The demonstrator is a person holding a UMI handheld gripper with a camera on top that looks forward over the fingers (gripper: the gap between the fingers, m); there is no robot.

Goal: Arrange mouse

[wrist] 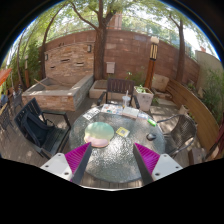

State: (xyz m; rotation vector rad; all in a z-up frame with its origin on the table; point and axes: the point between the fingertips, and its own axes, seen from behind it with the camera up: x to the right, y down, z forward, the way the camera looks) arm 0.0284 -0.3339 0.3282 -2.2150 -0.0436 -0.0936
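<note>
A round glass table (112, 158) stands on a patio. On its far half, just beyond my fingers, lies a pale rounded object (100, 131) with a pink edge; it may be the mouse, but I cannot tell. White papers (125, 130) lie beside it, and small dark and green items (151, 130) lie further right. My gripper (112, 166) is open over the near part of the table. Its magenta pads (77, 156) stand wide apart with only bare glass between them.
A black chair (40, 125) stands left of the table and another chair (118, 88) behind it. A wooden bench (195, 110) runs along the right. A brick wall (125, 50), a tree trunk (100, 50) and a planter (143, 97) stand beyond.
</note>
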